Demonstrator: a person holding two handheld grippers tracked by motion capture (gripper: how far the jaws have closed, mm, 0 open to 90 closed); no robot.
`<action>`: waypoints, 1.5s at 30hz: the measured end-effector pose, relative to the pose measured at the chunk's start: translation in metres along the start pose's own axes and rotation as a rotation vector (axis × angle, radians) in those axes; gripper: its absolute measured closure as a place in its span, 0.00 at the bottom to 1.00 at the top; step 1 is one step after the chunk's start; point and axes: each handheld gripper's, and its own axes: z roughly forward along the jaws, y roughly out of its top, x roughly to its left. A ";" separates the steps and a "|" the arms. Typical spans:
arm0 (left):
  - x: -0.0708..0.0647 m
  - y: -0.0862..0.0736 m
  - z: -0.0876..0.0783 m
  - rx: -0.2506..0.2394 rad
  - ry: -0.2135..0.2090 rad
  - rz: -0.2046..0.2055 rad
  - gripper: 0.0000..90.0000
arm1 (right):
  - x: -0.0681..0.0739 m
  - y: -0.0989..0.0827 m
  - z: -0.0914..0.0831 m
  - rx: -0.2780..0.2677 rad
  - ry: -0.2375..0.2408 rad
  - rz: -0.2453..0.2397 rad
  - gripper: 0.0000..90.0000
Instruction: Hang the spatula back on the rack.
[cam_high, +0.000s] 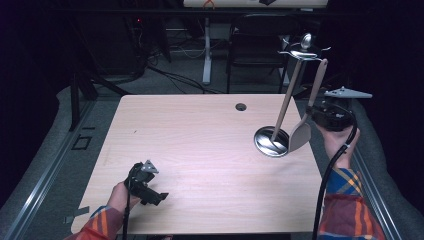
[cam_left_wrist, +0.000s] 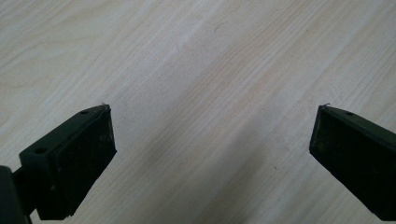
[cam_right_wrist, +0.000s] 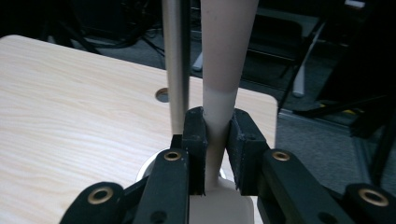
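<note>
Beige spatula (cam_right_wrist: 219, 93) handle sits clamped between right tongs (cam_right_wrist: 216, 149).

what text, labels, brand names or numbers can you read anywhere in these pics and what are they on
There is no readable text in any of the three views.
The beige spatula, the metal utensil stand, the wooden table and both grippers, left and right, carry no visible print, label or number.
A small red light glows among the dark equipment behind the table, but no marking on it can be made out.
</note>
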 end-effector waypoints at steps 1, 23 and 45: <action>0.000 0.000 0.000 0.001 -0.001 0.000 0.00 | 0.000 0.000 0.001 -0.001 -0.005 -0.003 0.87; -0.001 0.000 0.001 0.005 -0.002 0.000 0.00 | 0.008 0.007 0.010 0.008 -0.026 0.001 0.76; -0.002 0.000 0.001 0.007 -0.006 0.005 0.00 | 0.016 -0.001 -0.013 0.049 0.038 -0.021 0.56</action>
